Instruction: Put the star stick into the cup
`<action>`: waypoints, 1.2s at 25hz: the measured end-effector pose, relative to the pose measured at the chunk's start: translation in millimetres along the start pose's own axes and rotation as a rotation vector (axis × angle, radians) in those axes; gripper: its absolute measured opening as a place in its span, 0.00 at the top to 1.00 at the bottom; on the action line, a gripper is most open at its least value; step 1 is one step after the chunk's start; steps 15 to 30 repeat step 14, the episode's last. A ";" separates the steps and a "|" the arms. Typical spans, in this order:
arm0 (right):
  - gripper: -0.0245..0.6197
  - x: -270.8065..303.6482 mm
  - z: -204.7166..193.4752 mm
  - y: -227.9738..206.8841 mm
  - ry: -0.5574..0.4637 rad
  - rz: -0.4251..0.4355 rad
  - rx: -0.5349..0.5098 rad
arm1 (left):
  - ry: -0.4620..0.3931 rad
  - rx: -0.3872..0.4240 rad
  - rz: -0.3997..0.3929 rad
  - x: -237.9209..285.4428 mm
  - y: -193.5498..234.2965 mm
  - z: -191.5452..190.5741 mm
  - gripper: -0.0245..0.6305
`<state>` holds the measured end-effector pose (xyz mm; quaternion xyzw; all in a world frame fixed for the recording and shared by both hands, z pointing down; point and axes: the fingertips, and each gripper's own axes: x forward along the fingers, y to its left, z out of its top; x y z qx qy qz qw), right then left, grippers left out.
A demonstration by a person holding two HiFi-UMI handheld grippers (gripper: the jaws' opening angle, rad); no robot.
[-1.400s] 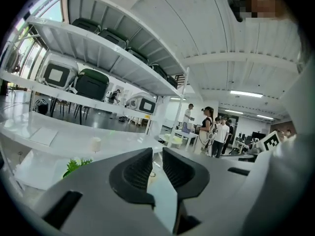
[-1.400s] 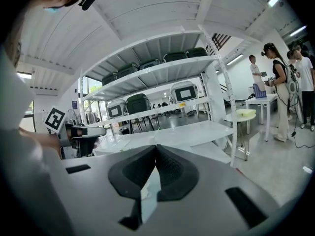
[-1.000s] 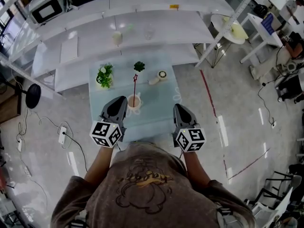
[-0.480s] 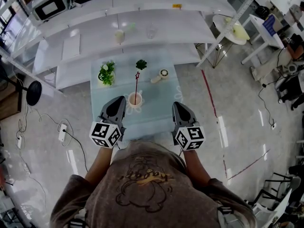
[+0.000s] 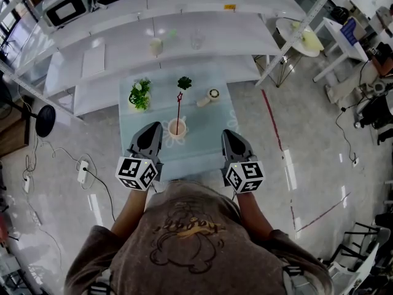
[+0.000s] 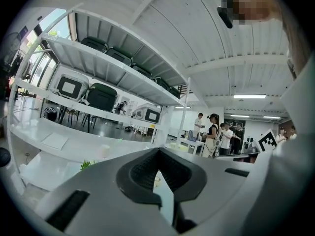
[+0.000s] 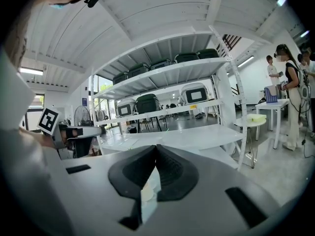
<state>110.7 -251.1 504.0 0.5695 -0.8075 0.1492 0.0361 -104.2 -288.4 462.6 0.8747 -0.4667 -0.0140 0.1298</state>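
Note:
A thin red star stick (image 5: 179, 107) stands upright in a small pale cup (image 5: 177, 128) on the glass-topped table (image 5: 209, 143) in the head view. My left gripper (image 5: 153, 128) is held at the table's near left, just left of the cup, with its jaws shut and empty. My right gripper (image 5: 228, 134) is held at the near right, apart from the cup, also shut and empty. In each gripper view the jaws meet at the tip: the left gripper (image 6: 158, 154) and the right gripper (image 7: 156, 149) both point at shelving.
On the table's far side stand a leafy plant (image 5: 139, 94), a small dark green plant (image 5: 183, 82) and a round white item (image 5: 212, 94). White shelves (image 5: 184, 39) carry a cup and a glass behind. People stand far off in both gripper views.
The view has drifted slightly; the table and its objects sit a little higher and to the right in frame. Both grippers stay shut near the table's front.

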 end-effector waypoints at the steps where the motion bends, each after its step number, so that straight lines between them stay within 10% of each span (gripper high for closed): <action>1: 0.96 0.3 0.2 0.1 -0.001 0.000 0.000 | -0.002 -0.003 0.004 -0.4 0.9 -0.1 0.93; 30: 0.96 3.2 3.7 -3.6 -0.008 -0.011 0.012 | -0.004 -0.035 0.038 2.3 10.3 -1.8 0.93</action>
